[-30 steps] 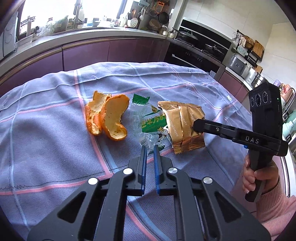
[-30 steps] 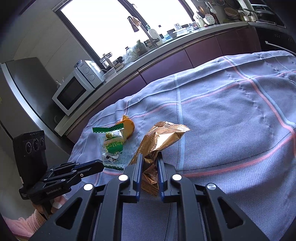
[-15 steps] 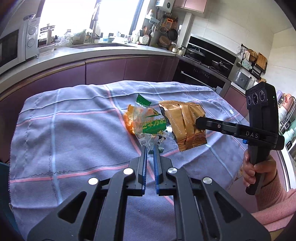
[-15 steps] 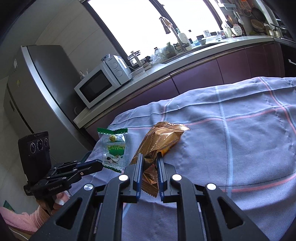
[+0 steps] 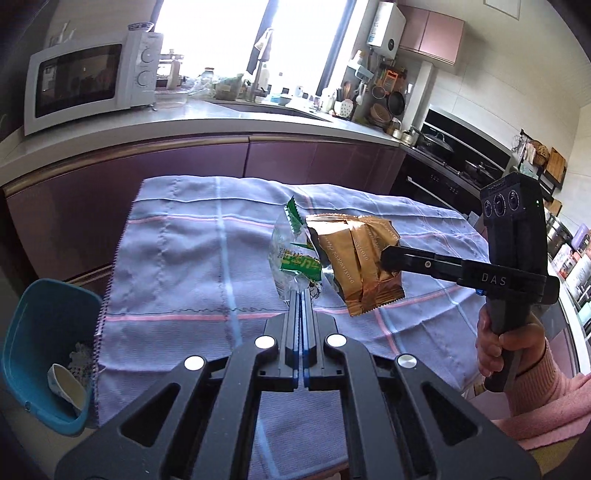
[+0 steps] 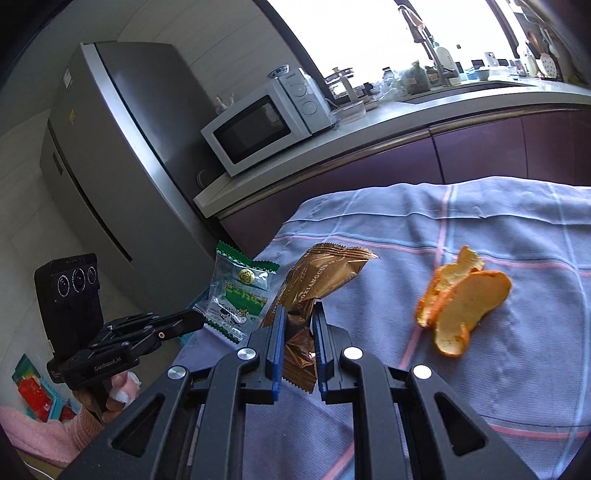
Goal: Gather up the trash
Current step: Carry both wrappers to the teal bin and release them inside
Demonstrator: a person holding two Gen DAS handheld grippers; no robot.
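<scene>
The left gripper (image 5: 302, 295) is pinching the clear wrapper (image 5: 293, 258) and the right gripper (image 6: 298, 314) is clamping the gold bag (image 6: 317, 273), both lifted off the cloth (image 5: 177, 266). This looks like the carrying step; next, both probably need swinging over the blue bin (image 5: 44, 332) and releasing. The orange peel (image 6: 461, 299) is lying farther off on the cloth.

White microwave (image 5: 92, 77) on a grey kitchen counter (image 5: 207, 122), steel fridge (image 6: 110, 155) beside it, bright window (image 5: 258, 33) behind a sink tap (image 5: 260, 62), dark stove (image 5: 443, 155) with pans, pale purple checked cloth (image 5: 177, 258) over the worktop
</scene>
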